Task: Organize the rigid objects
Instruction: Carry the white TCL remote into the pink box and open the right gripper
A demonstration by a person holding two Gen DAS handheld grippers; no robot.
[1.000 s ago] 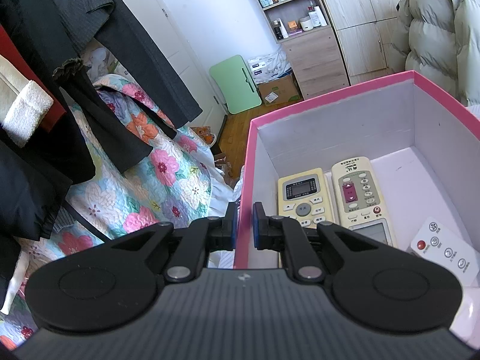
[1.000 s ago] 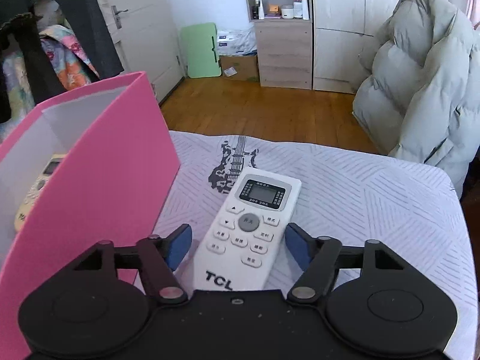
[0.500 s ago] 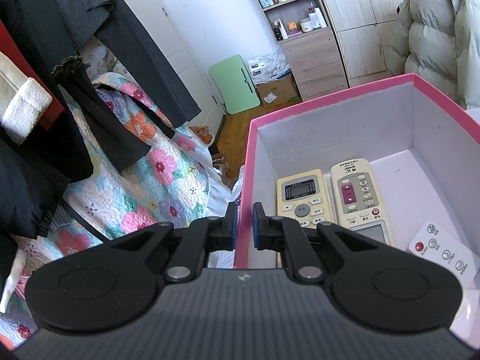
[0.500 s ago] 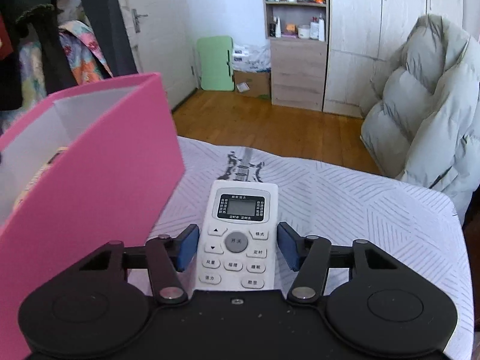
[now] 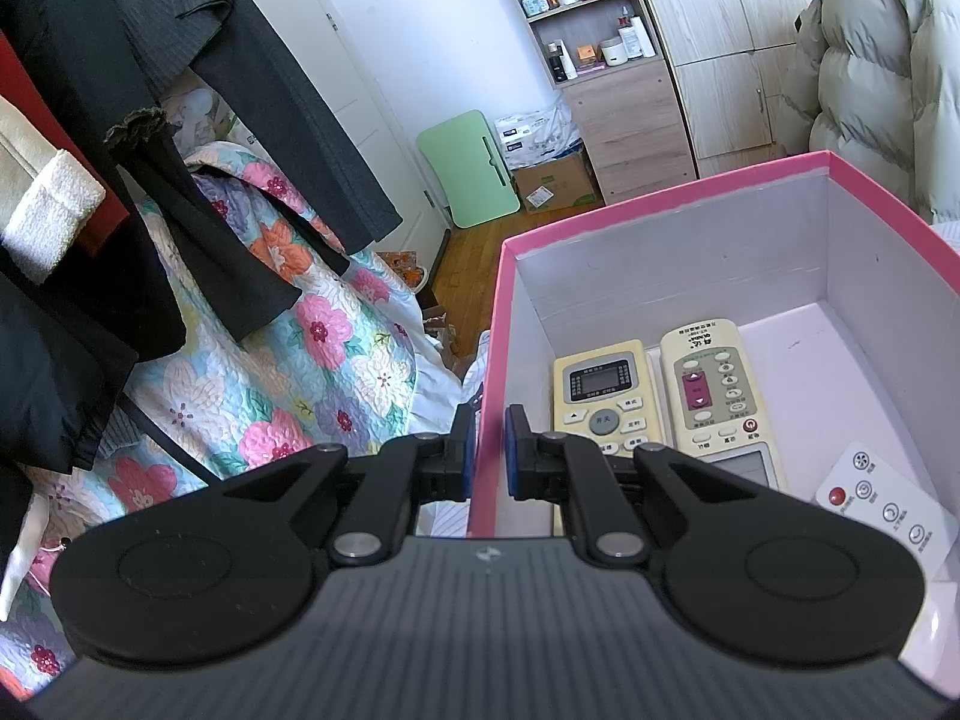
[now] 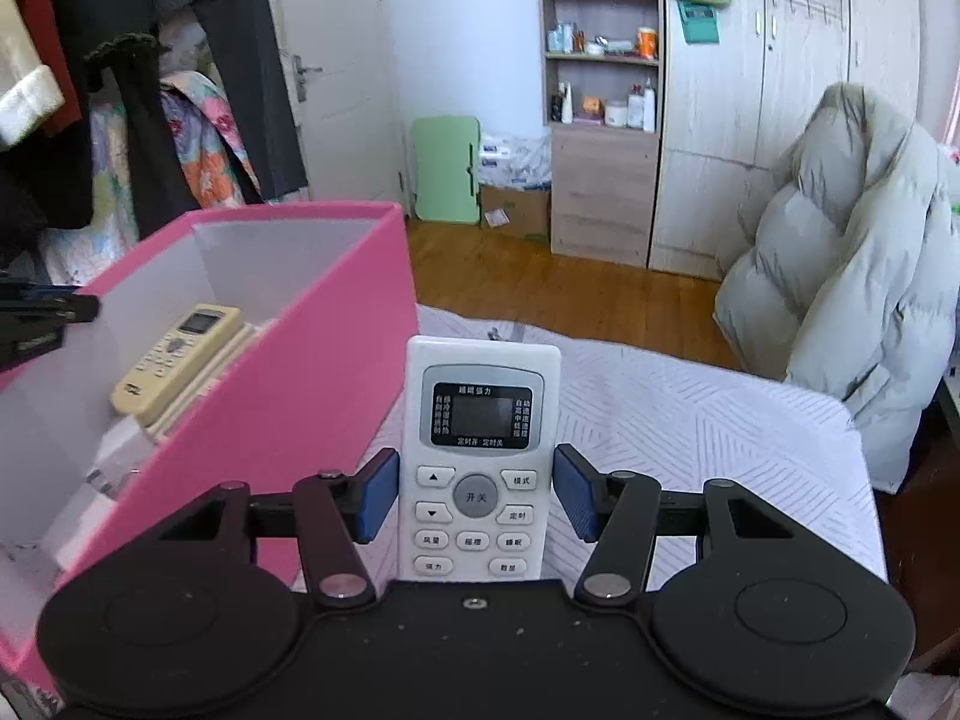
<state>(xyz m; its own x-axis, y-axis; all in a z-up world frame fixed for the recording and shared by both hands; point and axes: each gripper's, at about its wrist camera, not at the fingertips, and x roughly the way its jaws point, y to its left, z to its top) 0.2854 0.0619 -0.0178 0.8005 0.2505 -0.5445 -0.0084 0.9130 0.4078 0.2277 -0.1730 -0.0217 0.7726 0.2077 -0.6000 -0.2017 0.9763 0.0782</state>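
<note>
Holding three remotes [image 5: 603, 396], box [image 5: 672, 222] pinched by left claw [image 5: 486, 450]; right claw [image 6: 476, 495] seemingly grips one white remote [image 6: 480, 456].

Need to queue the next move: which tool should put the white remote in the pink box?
Right. The right tool already grips the white remote beside the pink box. The left tool is clamped on the box's wall, steadying it.

White walls [image 6: 468, 30], wooden floor [image 6: 540, 282], shelved wardrobe [image 6: 606, 90], white door [image 6: 336, 60].
</note>
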